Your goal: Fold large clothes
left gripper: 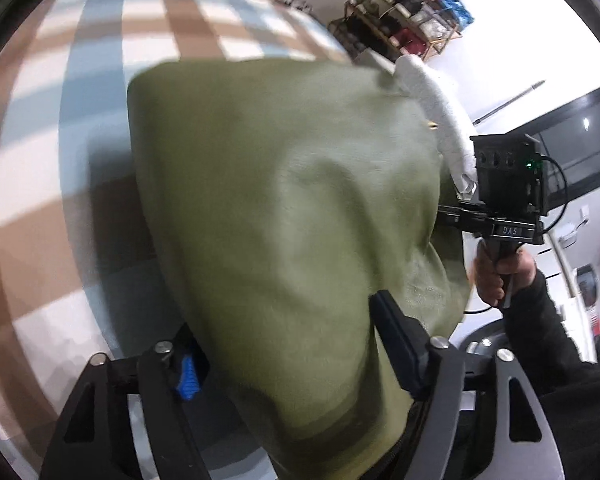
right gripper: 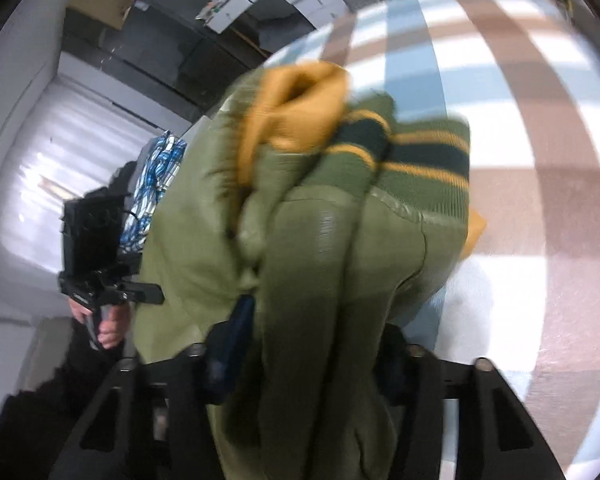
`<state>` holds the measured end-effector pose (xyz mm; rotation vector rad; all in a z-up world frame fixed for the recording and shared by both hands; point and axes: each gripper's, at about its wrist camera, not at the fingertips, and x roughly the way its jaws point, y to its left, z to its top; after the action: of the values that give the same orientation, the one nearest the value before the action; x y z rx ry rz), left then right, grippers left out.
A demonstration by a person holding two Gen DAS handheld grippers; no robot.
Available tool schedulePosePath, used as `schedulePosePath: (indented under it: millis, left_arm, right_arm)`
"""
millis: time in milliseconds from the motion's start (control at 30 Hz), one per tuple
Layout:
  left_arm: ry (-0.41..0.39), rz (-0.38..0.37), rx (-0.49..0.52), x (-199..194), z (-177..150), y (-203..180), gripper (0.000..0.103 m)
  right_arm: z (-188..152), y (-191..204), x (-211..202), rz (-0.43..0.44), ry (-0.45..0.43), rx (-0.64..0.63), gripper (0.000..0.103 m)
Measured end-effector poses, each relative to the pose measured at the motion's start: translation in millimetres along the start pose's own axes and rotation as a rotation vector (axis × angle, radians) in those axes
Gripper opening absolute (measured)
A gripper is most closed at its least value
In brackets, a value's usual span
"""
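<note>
A checked cloth in brown, blue and white spreads ahead of and below both grippers. Above it hangs an olive-green jacket with a mustard lining and striped ribbed hem, bunched between both tools. The left gripper holds a fold of it between fairly wide jaws. The right gripper clamps a thick gathered bundle. Beside the left tool, a hand grips the other handle.

Bright, even indoor light; the green jacket is motion-blurred in both views, fisheye bends and blackens the corners, glare washes the checked cloth.
</note>
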<state>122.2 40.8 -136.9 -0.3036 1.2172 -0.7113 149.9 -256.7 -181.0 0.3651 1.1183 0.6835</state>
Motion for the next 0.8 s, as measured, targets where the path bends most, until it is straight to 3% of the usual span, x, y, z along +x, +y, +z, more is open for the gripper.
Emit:
schedulePosePath:
  millis: [133,333,633,800]
  left_arm:
    - [-0.02,0.053,0.068,-7.3,-1.2,-26.9,0.069]
    - [-0.047,0.034,0.048,-14.3,-1.9,-25.5,0.068]
    - [-0.101,0.025,0.103,-27.9,26.3,-57.8,0.068]
    - [-0.141,0.023,0.178,-35.8,59.5,-92.5,0.068]
  right_arm:
    - [-3.6,24.5,-15.3,0.002,-0.064,-0.082,0.033]
    - [-5.2,35.3,-33.1,0.017,-0.138,-0.153,0.032]
    - [0.0,37.1,-73.8,0.056,-0.27,-0.191,0.031]
    - [19.0,41.2,-125.1,0.055,-0.377,-0.226,0.031]
